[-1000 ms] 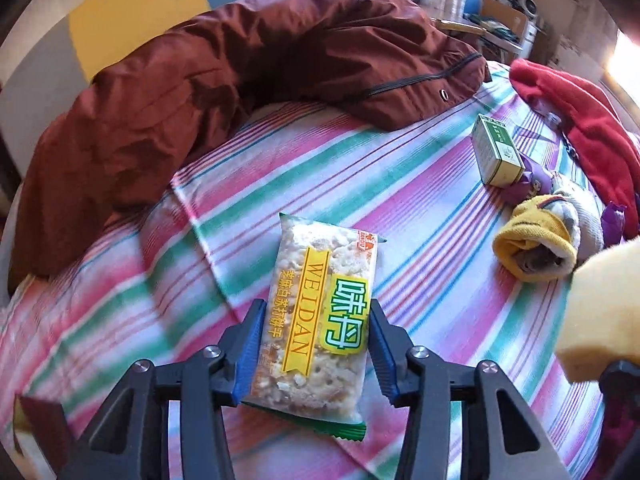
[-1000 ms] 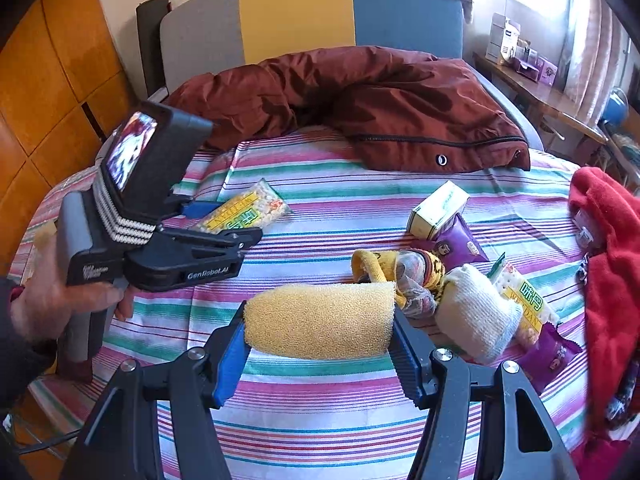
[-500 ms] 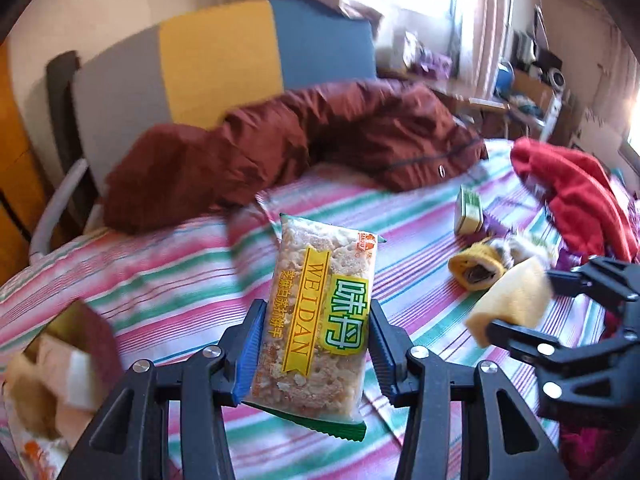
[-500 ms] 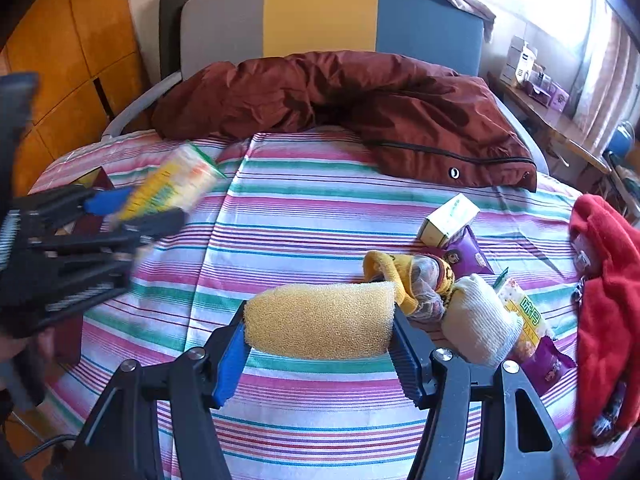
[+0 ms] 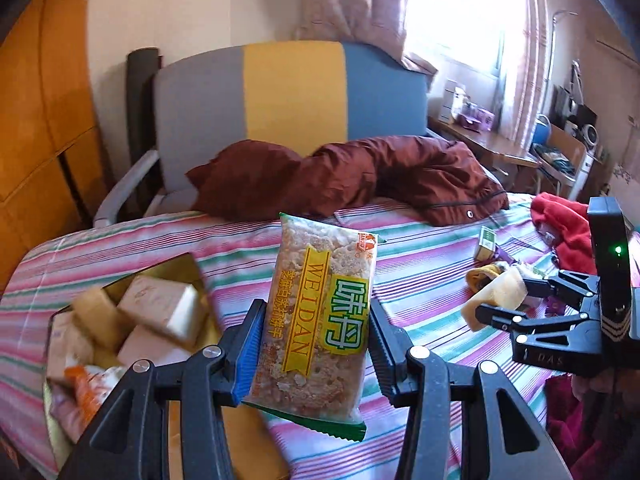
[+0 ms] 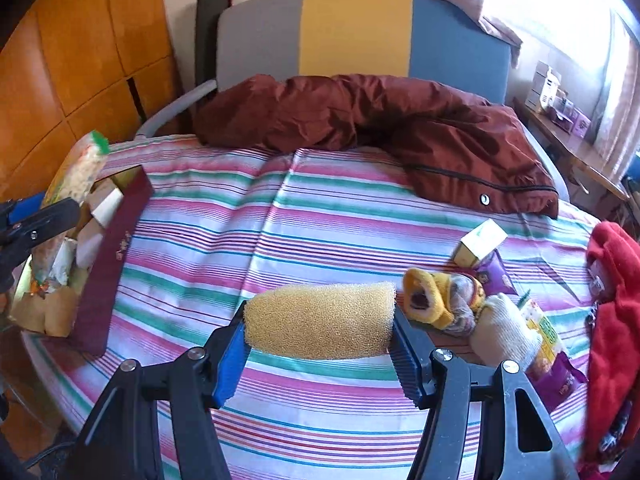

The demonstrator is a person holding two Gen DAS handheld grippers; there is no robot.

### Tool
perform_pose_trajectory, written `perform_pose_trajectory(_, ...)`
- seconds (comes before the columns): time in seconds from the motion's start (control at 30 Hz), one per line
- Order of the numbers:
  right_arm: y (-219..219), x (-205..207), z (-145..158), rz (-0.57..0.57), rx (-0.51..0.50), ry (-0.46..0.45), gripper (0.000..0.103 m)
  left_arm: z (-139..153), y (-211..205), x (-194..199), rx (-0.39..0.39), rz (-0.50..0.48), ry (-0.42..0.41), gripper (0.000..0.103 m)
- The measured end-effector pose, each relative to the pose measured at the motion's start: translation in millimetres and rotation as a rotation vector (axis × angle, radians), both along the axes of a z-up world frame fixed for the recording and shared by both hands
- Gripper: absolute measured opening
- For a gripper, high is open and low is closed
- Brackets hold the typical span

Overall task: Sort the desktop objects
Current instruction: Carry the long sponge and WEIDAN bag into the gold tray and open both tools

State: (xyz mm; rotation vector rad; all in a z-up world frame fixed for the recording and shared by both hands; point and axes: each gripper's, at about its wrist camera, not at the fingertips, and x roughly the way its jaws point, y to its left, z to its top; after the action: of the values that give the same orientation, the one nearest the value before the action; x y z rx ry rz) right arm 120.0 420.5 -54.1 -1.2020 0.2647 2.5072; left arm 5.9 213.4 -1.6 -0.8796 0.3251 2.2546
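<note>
My left gripper (image 5: 318,344) is shut on a clear snack packet (image 5: 320,316) with yellow and green labels, held in the air beside an open dark red box (image 5: 132,320) with a gold lining that holds several packets. In the right wrist view the box (image 6: 116,248) lies at the table's left edge, with the left gripper (image 6: 36,220) and the packet (image 6: 78,168) over it. My right gripper (image 6: 320,340) is shut on a yellow sponge (image 6: 320,320), held above the striped tablecloth (image 6: 280,220). The right gripper (image 5: 516,312) and sponge (image 5: 496,300) also show in the left wrist view.
A dark red jacket (image 6: 380,120) lies across the back of the table. At the right are a small green-white carton (image 6: 480,240), a yellow sock (image 6: 432,296), a white glove (image 6: 504,328), purple and yellow packets (image 6: 548,340) and a red garment (image 6: 616,300). A chair (image 6: 360,36) stands behind.
My left gripper has lifted the snack packet off the cloth and carried it left to the open box. My right gripper still holds the sponge and has drawn back a little.
</note>
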Motion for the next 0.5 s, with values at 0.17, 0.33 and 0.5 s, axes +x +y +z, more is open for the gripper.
perform_pose_trajectory(0.17,-7.1,-2.7,-0.2,0.033,-0.009,0.011,0.064,5.1,-31.9,5.3,0.017,0.059,0.012,0.049)
perform_pose_trajectory(0.33,-14.5,-4.5,0.8,0.047,-0.032,0.018,0.064,7.0,-66.6,5.5,0.032,0.131,0.009,0.049)
perform_pose_trajectory(0.5,-31.2,-9.7,11.7,0.073,-0.075,0.049,0.064,4.9,-94.8,1.6,0.039,0.190,0.006,0.049)
